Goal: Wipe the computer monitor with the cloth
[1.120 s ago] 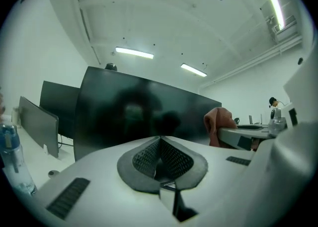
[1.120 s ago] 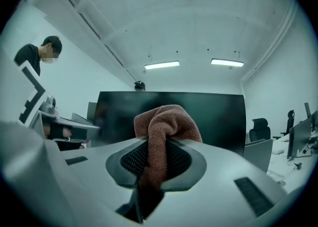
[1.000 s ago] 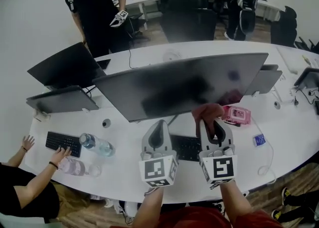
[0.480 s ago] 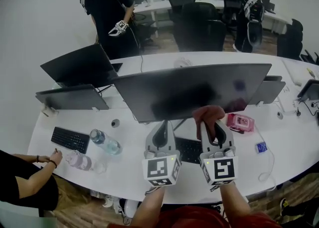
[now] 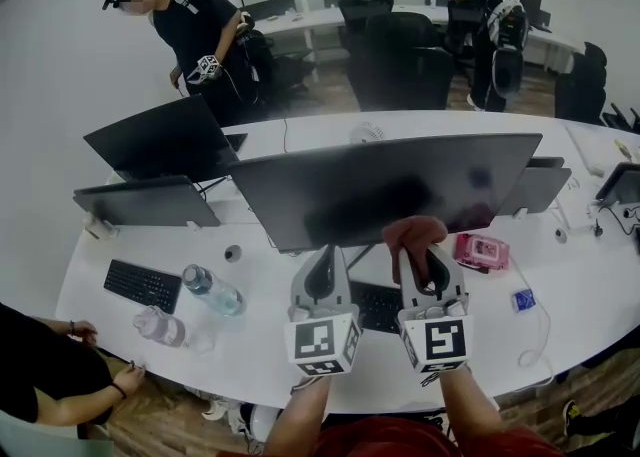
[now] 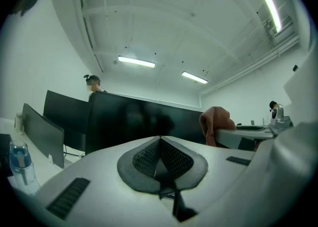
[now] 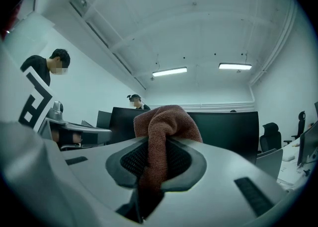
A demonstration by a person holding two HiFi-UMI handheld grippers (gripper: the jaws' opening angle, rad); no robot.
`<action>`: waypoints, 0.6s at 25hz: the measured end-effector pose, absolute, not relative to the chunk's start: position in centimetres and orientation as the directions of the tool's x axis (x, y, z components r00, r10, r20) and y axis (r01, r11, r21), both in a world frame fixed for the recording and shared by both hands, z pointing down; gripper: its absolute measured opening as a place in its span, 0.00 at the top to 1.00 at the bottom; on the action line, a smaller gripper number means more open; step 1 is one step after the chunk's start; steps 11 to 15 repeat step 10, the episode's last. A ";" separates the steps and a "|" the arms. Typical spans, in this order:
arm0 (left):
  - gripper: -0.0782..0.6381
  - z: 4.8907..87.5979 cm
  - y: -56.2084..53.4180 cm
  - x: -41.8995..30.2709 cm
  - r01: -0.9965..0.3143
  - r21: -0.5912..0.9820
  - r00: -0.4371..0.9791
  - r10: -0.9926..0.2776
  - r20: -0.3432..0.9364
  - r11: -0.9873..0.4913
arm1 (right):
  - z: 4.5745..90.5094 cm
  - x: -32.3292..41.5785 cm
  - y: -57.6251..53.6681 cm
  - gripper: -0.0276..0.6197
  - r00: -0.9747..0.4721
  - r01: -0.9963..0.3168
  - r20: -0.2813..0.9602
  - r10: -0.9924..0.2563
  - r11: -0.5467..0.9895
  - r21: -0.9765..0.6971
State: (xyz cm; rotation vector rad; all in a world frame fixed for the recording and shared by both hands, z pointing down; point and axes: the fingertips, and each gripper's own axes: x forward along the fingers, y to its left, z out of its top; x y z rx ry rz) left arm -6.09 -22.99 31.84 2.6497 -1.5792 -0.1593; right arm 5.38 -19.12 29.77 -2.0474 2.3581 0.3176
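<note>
From the head view, my left hand-held gripper (image 5: 323, 253) and my right hand-held gripper (image 5: 425, 253) stand side by side over the white desk (image 5: 250, 330). Their pale, rounded shells point at the wide, flat, dark computer monitor (image 5: 385, 185). The right one carries a rust-brown cloth (image 5: 413, 235), bunched by the screen's lower edge (whether it touches the glass I cannot tell).

In the left gripper view, the ribbed black pads (image 6: 144, 157) meet in a closed point with nothing between them.

In the right gripper view, the jaws clamp the nubbly terry cloth (image 7: 166, 121), which humps up in a soft fold above the tips, in front of the monitor (image 7: 228, 129).
</note>
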 end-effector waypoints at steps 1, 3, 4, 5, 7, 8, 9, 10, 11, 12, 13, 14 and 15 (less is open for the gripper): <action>0.86 31.8 -23.0 -6.1 -0.874 0.099 0.472 -0.879 -0.062 -0.476 | 29.8 5.4 -19.2 0.84 -0.147 -0.980 -0.133 -0.980 0.127 0.150; 0.86 31.9 -23.1 -6.1 -0.873 0.101 0.473 -0.879 -0.061 -0.477 | 29.9 5.6 -19.2 0.84 -0.144 -0.981 -0.130 -0.981 0.124 0.149; 0.86 31.9 -23.0 -5.9 -0.873 0.100 0.473 -0.879 -0.062 -0.477 | 30.0 5.7 -19.2 0.84 -0.143 -0.981 -0.130 -0.981 0.124 0.149; 0.86 31.9 -23.0 -5.8 -0.874 0.099 0.473 -0.879 -0.062 -0.477 | 30.0 5.9 -19.3 0.84 -0.144 -0.981 -0.130 -0.981 0.124 0.150; 0.86 31.9 -23.0 -5.6 -0.874 0.096 0.473 -0.879 -0.063 -0.477 | 30.2 6.2 -19.3 0.84 -0.143 -0.981 -0.131 -0.981 0.123 0.149; 0.86 31.9 -23.0 -5.4 -0.873 0.095 0.474 -0.878 -0.063 -0.478 | 30.2 6.3 -19.3 0.84 -0.141 -0.982 -0.130 -0.981 0.121 0.148; 0.86 31.9 -23.0 -5.3 -0.872 0.094 0.476 -0.877 -0.062 -0.480 | 30.2 6.5 -19.3 0.84 -0.137 -0.982 -0.129 -0.982 0.118 0.146; 0.86 32.0 -23.0 -5.1 -0.872 0.094 0.477 -0.877 -0.062 -0.481 | 30.3 6.6 -19.3 0.84 -0.134 -0.983 -0.128 -0.983 0.115 0.144; 0.86 32.0 -23.0 -5.1 -0.872 0.094 0.477 -0.877 -0.062 -0.481 | 30.3 6.6 -19.3 0.84 -0.134 -0.983 -0.128 -0.983 0.115 0.144; 0.86 32.0 -23.0 -5.1 -0.872 0.094 0.477 -0.877 -0.062 -0.481 | 30.3 6.6 -19.3 0.84 -0.134 -0.983 -0.128 -0.983 0.115 0.144; 0.86 32.0 -23.0 -5.1 -0.872 0.094 0.477 -0.877 -0.062 -0.481 | 30.3 6.6 -19.3 0.84 -0.134 -0.983 -0.128 -0.983 0.115 0.144; 0.86 32.0 -23.0 -5.1 -0.872 0.094 0.477 -0.877 -0.062 -0.481 | 30.3 6.6 -19.3 0.84 -0.134 -0.983 -0.128 -0.983 0.115 0.144; 0.86 32.0 -23.0 -5.1 -0.872 0.094 0.477 -0.877 -0.062 -0.481 | 30.3 6.6 -19.3 0.84 -0.134 -0.983 -0.128 -0.983 0.115 0.144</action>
